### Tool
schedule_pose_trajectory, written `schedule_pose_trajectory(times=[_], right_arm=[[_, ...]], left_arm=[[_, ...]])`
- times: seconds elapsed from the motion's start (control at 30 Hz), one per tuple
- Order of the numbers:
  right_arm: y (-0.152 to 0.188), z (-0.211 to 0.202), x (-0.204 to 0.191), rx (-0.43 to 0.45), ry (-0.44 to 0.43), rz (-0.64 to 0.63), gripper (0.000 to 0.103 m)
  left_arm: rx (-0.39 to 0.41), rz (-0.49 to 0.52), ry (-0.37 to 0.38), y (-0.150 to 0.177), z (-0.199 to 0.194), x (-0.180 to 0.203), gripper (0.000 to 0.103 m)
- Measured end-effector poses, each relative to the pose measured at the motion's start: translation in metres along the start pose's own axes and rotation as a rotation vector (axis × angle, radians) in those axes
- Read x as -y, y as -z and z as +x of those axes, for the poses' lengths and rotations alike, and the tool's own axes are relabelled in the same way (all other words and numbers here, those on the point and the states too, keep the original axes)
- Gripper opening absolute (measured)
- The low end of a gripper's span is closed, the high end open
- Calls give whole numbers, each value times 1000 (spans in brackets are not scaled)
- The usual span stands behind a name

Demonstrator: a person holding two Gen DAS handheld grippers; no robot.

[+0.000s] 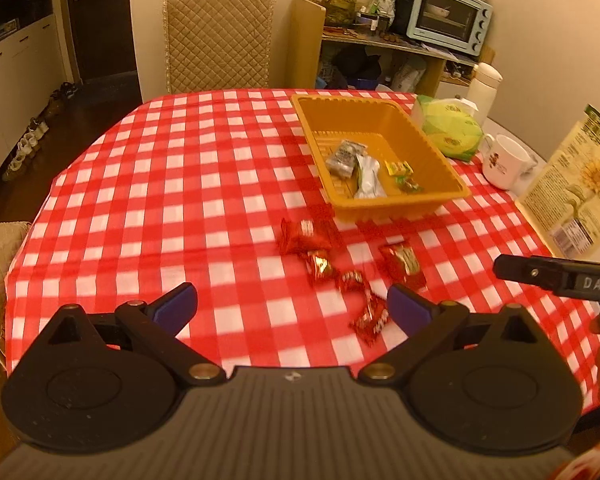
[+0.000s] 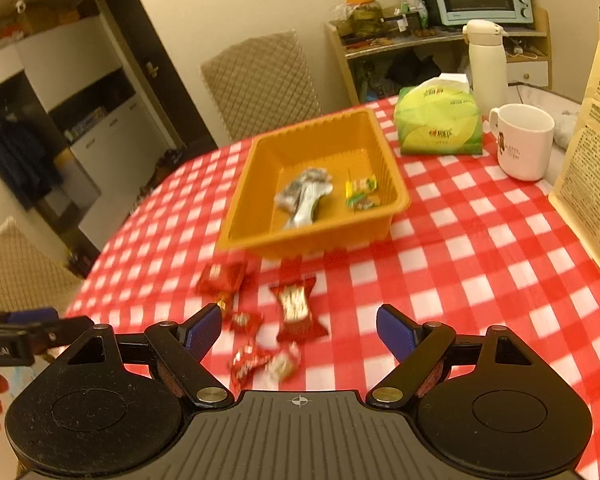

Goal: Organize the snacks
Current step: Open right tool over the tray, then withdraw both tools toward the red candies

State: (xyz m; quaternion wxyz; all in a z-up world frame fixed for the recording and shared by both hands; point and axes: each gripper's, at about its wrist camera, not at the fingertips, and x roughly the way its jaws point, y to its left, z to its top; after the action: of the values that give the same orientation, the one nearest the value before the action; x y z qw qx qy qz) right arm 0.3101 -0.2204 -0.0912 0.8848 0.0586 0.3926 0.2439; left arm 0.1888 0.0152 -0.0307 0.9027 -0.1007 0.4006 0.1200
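The left gripper is hovering over the near part of the checked tablecloth with its jaws standing wide apart and nothing between them. The right gripper is likewise hovering with jaws spread wide and gripping nothing. The red-wrapped snacks are lying loose on the cloth, just beyond and between the fingertips of both grippers, on the near side of the orange tray. In the left wrist view, these red-wrapped snacks are sitting slightly right of centre. The tray is holding a silver packet and small yellow-green candies. A green tissue pack and a white mug are standing to the right of the tray.
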Motion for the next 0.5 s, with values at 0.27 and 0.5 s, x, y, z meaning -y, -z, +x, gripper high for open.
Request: schedule_pose_trajectory(times=[0.27, 0.5], right_arm=[[33, -7, -13, -46, 27, -25, 84], [55, -5, -18, -100, 42, -50, 84]], left_arm=[[-18, -4, 20, 32, -17, -6, 100], [-42, -11, 24, 54, -21, -9, 96]])
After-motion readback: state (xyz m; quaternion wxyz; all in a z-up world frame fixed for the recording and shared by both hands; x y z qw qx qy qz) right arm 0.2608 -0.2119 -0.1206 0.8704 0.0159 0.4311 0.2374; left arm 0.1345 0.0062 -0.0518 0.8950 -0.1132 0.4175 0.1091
